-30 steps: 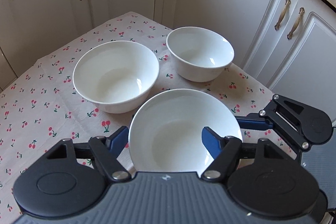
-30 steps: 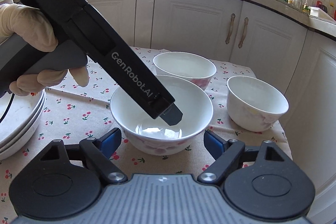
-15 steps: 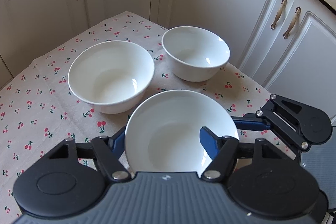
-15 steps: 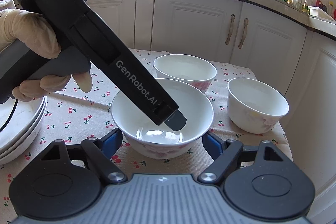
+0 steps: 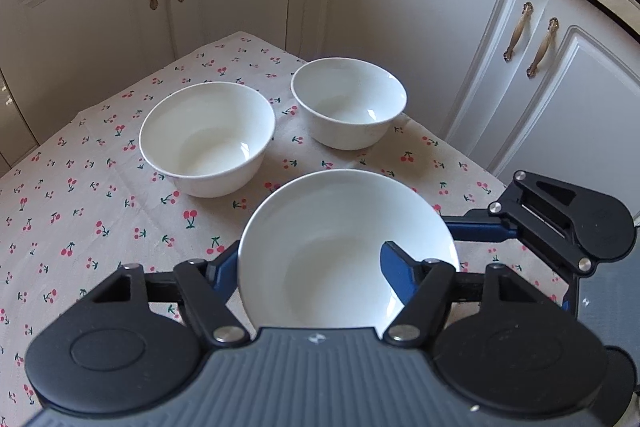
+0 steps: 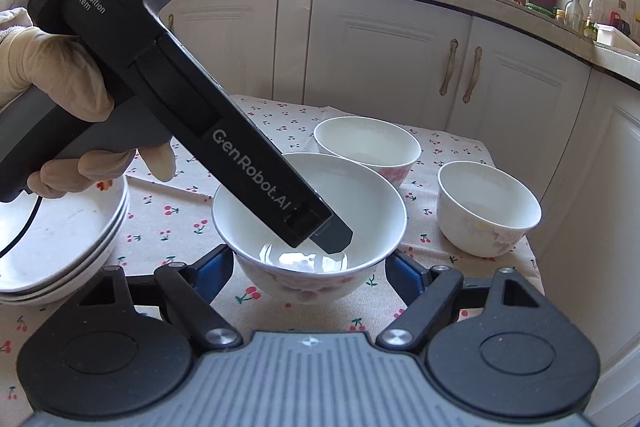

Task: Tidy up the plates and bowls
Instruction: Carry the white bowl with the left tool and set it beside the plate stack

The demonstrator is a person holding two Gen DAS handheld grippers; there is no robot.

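Observation:
A white bowl (image 5: 328, 235) with a pink flower print on its outside (image 6: 308, 283) hangs just above the cherry-print tablecloth (image 5: 100, 195). My left gripper (image 5: 310, 259) is shut on its wall, one finger inside the bowl (image 6: 334, 233) and the other outside on the left. My right gripper (image 6: 308, 263) clasps the same bowl from both sides, its blue finger (image 5: 468, 227) reaching the bowl's right side in the left wrist view. Two more white bowls stand further back, one wide (image 5: 208, 139) (image 6: 368, 143), one smaller (image 5: 348, 103) (image 6: 488, 207).
A stack of white plates (image 6: 60, 247) sits at the table's left edge. A gloved hand (image 6: 60, 75) holds the left gripper's handle. White cabinet doors (image 5: 420, 39) stand close behind the table. The table's right edge (image 6: 532, 259) is just past the small bowl.
The left jaws narrowed onto the bowl's wall. Then both grippers rose a little with the bowl, and the tablecloth and the two other bowls dropped away beneath.

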